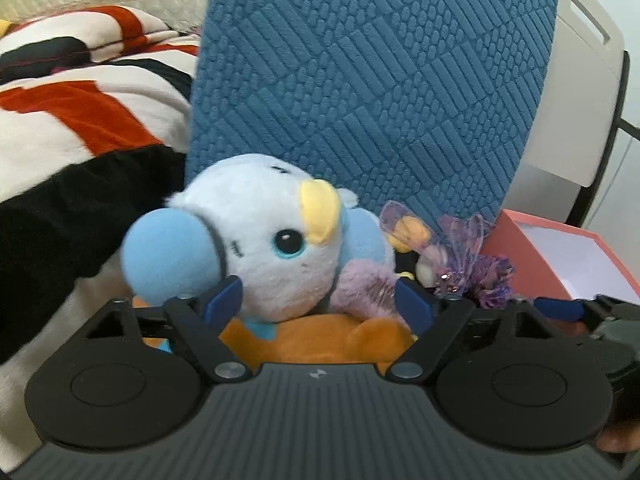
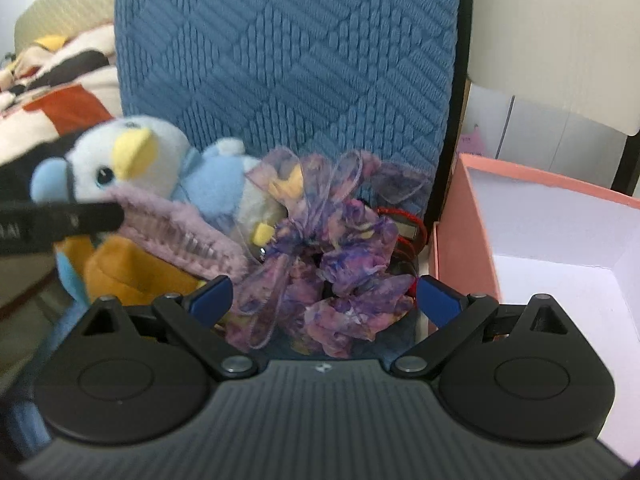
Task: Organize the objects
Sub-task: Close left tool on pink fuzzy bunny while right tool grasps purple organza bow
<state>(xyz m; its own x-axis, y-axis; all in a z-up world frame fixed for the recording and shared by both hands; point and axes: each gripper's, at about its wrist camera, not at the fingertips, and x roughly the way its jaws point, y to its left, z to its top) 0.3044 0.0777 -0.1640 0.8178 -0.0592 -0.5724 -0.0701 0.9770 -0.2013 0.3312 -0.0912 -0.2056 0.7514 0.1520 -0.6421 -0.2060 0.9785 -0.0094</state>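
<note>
A white and pale-blue plush bird point(image 1: 272, 240) point(image 2: 132, 160) lies on an orange plush point(image 1: 320, 340) against a blue textured chair back point(image 1: 380, 80). My left gripper point(image 1: 318, 302) straddles the bird and a lilac fuzzy item point(image 1: 360, 288). Its blue pads stand close on either side, and no squeeze shows. A purple organza scrunchie point(image 2: 332, 264) point(image 1: 472, 264) lies between the wide-apart pads of my right gripper point(image 2: 324, 300), which do not touch it. An open pink box point(image 2: 460, 220) with a white inside stands right of the pile.
A red, white and black fleece blanket point(image 1: 80, 120) covers the surface to the left. Something red and black point(image 2: 400, 216) lies behind the scrunchie. White furniture point(image 1: 580, 100) stands behind the pink box point(image 1: 560, 256).
</note>
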